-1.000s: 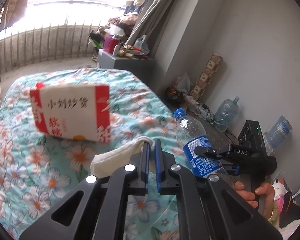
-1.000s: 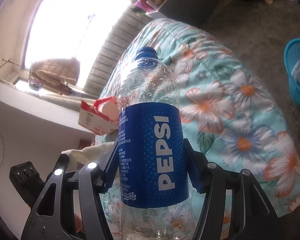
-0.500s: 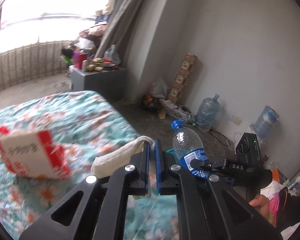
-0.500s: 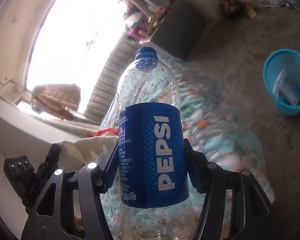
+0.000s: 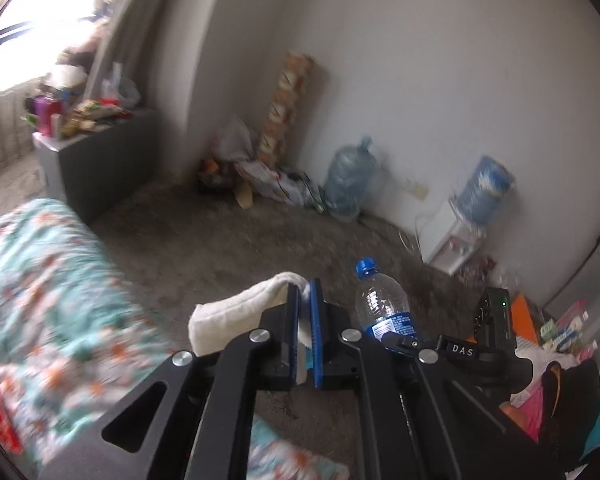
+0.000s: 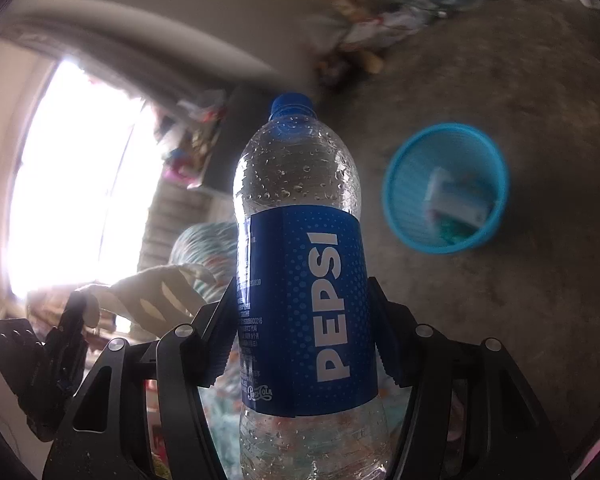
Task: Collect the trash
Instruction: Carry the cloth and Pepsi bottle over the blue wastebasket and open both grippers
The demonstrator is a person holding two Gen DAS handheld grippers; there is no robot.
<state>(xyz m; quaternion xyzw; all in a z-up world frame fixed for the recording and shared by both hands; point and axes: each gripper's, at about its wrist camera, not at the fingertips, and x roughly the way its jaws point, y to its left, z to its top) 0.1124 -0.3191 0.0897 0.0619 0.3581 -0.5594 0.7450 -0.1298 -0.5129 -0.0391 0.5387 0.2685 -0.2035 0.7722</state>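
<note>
The basket's (image 6: 416, 184) contents are too blurred to name; the bottle's (image 6: 304, 280) base is cut off below

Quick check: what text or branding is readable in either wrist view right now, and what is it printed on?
"PEPSI": blue label of the bottle clamped in the right gripper.
"Pepsi-Cola": script at that label's lower edge.
"DAS": right gripper's body, left wrist view.
Label's fine print: too small.
Floor boxes: blurred.

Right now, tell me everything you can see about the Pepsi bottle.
The Pepsi bottle is clear plastic with a blue cap and a blue wrap label with white lettering. It looks empty, with droplets inside the upper wall. It stands upright along the right gripper, whose two fingers press on the label from either side, holding it in the air over the floor. The blue basket sits on the floor beyond it, apart from it.
</note>
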